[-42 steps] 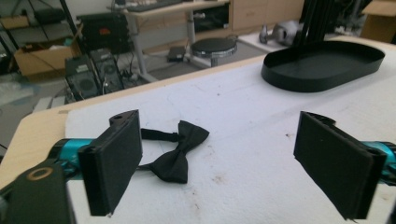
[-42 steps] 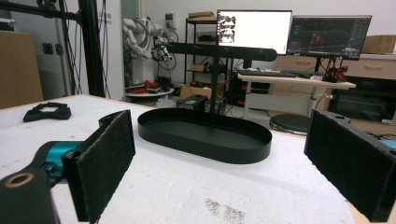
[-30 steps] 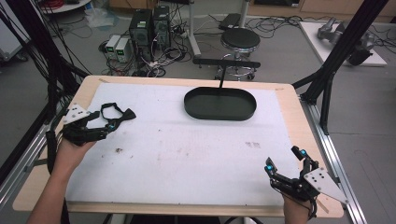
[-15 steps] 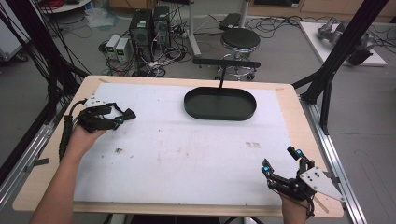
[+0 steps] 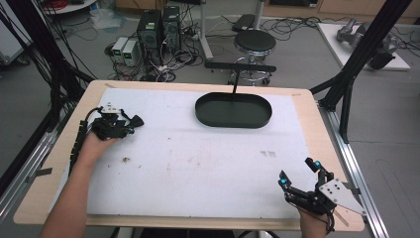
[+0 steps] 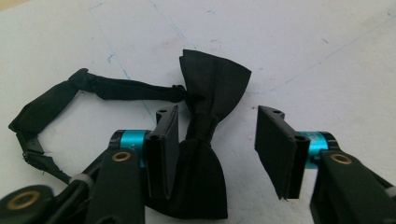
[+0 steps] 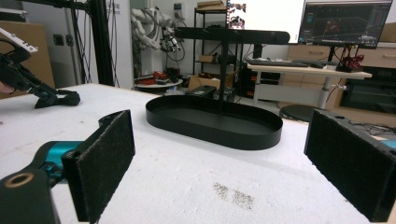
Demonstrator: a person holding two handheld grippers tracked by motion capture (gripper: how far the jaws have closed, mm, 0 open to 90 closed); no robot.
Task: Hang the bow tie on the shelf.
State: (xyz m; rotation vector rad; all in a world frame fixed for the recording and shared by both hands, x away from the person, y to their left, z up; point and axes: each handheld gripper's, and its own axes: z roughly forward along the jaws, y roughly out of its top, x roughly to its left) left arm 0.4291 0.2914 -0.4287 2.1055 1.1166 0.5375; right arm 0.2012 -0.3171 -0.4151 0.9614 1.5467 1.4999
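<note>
A black bow tie (image 6: 212, 79) with a thin strap (image 6: 116, 88) lies on the white table top at the left. My left gripper (image 6: 217, 133) is lowered over it, with the knot between the jaws. The jaws have just been closing. One pad (image 6: 163, 154) lies against the fabric; the other pad (image 6: 275, 149) stands clear of it. In the high view my left gripper (image 5: 128, 127) points right at the bow tie (image 5: 136, 119). My right gripper (image 5: 297, 172) rests near the front right corner, wide open with nothing between the pads (image 7: 105, 158).
A black oval tray (image 5: 233, 125) sits at the back centre of the table, with a black T-shaped stand (image 5: 240, 66) behind it. From the right gripper view the tray (image 7: 210, 133) lies straight ahead. The wooden table border (image 5: 307, 109) frames the white sheet.
My left hand has moved away from the person and down onto the bow tie, and its jaws have narrowed around the knot. The right gripper has stayed in place.
</note>
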